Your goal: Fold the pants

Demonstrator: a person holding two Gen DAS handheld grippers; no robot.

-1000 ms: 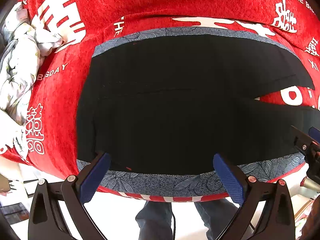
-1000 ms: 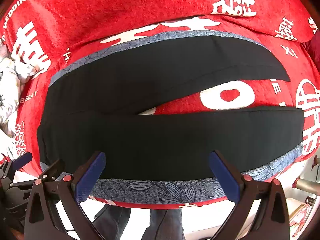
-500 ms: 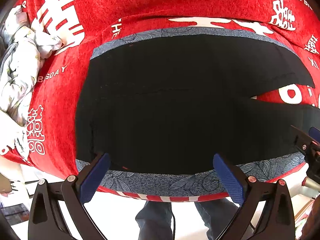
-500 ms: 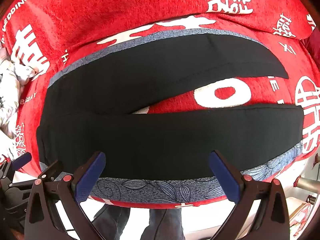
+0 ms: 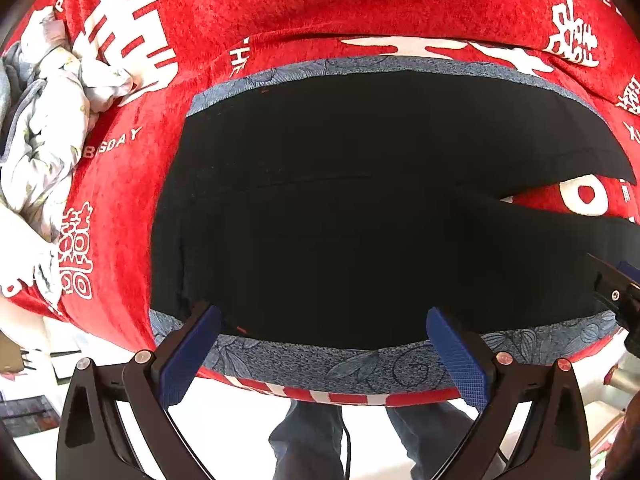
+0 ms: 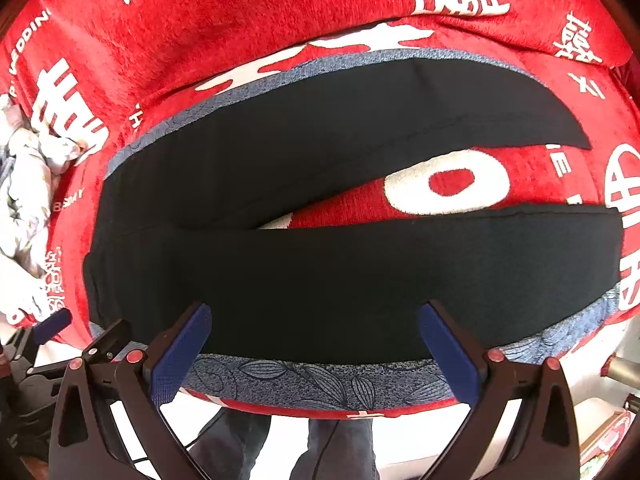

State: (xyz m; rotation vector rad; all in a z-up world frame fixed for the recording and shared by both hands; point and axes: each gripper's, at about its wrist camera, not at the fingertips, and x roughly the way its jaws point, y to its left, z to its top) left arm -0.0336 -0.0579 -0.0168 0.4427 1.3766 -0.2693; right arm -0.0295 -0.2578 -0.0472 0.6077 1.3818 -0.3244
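So, pants (image 6: 320, 280): flat on blue mat (image 6: 300, 384), legs apart, unfolded
Left gripper (image 5: 320, 354): jaws released, empty
Right gripper (image 6: 316, 350): jaws released, empty
Left to do: every fold

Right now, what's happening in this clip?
A person holds a two-finger tool in each hand over black pants spread flat on a blue patterned mat atop a red blanket. The legs lie apart in a V, unfolded. The left tool and right tool both hang open at the near edge, gripping nothing. Crumpled pale cloth sits off left.
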